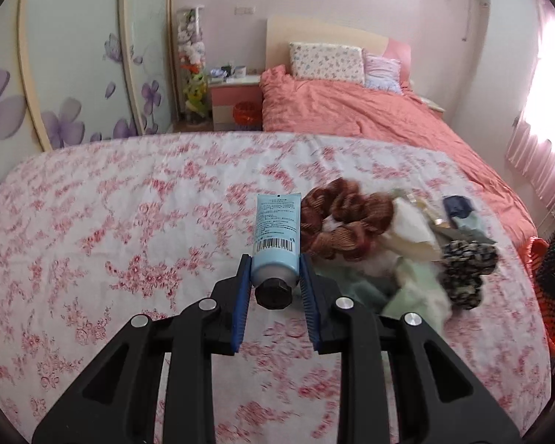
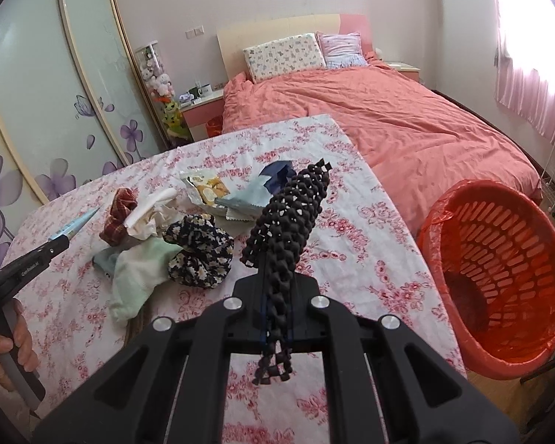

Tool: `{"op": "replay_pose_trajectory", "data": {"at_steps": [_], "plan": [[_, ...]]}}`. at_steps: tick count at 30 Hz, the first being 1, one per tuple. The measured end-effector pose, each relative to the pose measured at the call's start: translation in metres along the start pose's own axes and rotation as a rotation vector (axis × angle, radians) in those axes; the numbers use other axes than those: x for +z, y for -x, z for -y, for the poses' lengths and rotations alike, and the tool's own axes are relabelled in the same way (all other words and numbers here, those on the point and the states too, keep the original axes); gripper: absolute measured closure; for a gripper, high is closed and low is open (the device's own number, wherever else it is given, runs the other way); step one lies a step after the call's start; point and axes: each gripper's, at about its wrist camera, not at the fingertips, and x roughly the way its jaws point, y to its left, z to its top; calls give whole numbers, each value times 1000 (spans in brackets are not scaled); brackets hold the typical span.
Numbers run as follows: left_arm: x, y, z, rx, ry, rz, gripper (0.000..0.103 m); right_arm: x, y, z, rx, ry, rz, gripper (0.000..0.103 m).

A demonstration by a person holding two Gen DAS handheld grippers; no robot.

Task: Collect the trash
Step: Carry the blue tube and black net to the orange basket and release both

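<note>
Holding light-blue plastic tube (image 1: 276,235) by its cap end in the left hand-held gripper (image 1: 275,281), clear of the tabletop (image 1: 129,229) | right hand-held gripper (image 2: 277,318) was clamped on black foam netting sleeve (image 2: 292,218), off the tabletop's right edge near the red slatted basket (image 2: 499,259), likely for dropping in.

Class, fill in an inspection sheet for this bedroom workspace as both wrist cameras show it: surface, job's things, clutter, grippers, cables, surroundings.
Surface: table under a pink floral cloth, wrinkled, mostly bare on its left side.
Job's things: blue tube, cap toward the camera; black mesh sleeve; snack wrapper; orange basket lined with a red bag, beside the table.
Clutter: brown scrunchie, floral scrunchie, pale green cloth, crumpled tissue, piled together.
Grippers: left gripper shut on the tube; right gripper shut on the mesh sleeve.
Cables: nothing seen.
Surroundings: bed with coral duvet, wardrobe with flower doors, nightstand, pink curtains.
</note>
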Motion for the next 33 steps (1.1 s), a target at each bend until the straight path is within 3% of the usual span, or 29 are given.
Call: {"op": "replay_pose_trajectory", "data": {"at_steps": [9,17,33], "plan": [[14,51,54,-87,-76,89,77,12,54,22,-1,-35,108,95],[16,80,121,-230,-149,137,77,13,93,59,-32,-88,175,95],[3,71,247,-472,-282,109,77,3,122,154,-162,-185,227,95]]}}
